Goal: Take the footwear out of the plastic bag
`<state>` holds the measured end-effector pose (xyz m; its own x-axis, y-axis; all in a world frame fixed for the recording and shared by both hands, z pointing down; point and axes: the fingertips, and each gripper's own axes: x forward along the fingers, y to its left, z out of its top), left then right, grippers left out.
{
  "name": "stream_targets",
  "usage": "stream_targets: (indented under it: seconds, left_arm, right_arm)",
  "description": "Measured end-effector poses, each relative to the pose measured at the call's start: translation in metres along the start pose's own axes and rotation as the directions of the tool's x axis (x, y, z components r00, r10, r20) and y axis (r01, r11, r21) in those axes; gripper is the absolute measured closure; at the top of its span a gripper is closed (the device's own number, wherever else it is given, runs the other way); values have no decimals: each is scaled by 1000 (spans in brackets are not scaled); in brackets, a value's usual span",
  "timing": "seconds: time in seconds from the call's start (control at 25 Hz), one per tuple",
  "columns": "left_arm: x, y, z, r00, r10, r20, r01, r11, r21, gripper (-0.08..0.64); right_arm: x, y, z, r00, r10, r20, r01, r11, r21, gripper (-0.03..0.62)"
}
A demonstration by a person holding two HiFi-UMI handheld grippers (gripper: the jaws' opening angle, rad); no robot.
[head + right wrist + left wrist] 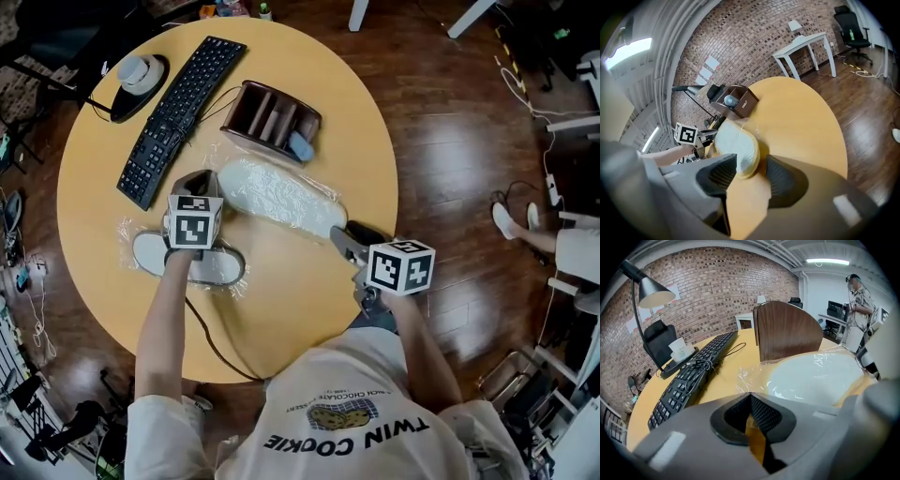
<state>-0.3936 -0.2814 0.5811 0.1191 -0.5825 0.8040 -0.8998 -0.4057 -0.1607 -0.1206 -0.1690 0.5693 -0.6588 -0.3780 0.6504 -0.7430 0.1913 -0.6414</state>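
A white slipper (pixel 277 195) lies across the middle of the round yellow table (pixel 309 84), with clear plastic bag film (pixel 825 357) over most of it. Its near end (pixel 740 152) sticks out bare between the jaws of my right gripper (pixel 345 236), which stands open; the pads do not press on it. A second white slipper (pixel 211 267) lies in plastic at the left, partly under my left arm. My left gripper (pixel 192 183) points toward the keyboard, its jaw tips (pixel 750 397) closed together at the edge of the film.
A black keyboard (pixel 178 117) lies at the back left, beside a black lamp base with a cup (pixel 139 75). A brown wooden organizer (pixel 272 117) stands just behind the slipper. A cable (pixel 211 342) runs off the table's front. A person (pixel 858 305) stands far off.
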Motion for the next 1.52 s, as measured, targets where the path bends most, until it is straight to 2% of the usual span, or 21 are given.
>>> stream_targets:
  seconds: [0.2,0.32,0.52,0.6,0.64,0.72,0.96,1.52]
  left_arm:
    - [1,-2,0,1000,-8,1,8,1000,1,558]
    - [1,0,0,1000,-5,0,5,1000,6,558]
    - [1,1,1,1000,-8,5,8,1000,-10,558]
    - [1,0,0,1000,1,5,-1,1000,-7,558]
    - [1,0,0,1000,6,4,-6,1000,-2,558]
    - [1,1,0,1000,17,2,-17,1000,10,558]
    - [0,0,3,999,46,-5,-46,998,41,560]
    - [0,-1,3,994,101,-34,-98,992,74,560]
  right_arm:
    - [3,0,4,1000,14,-8,-14,1000,0,407]
    - [8,4,8,998,62,-7,-62,998,21,407]
    - [13,8,6,985,154,-74,-148,986,79,407]
    - [13,5,4,985,148,-90,-141,987,80,427]
    - [12,4,4,986,137,-92,-130,989,70,472]
    - [12,5,3,990,115,-82,-111,993,50,488]
    - [4,4,2,995,90,-34,-89,995,35,497]
    - [-30,-15,-8,998,66,5,-67,998,13,497]
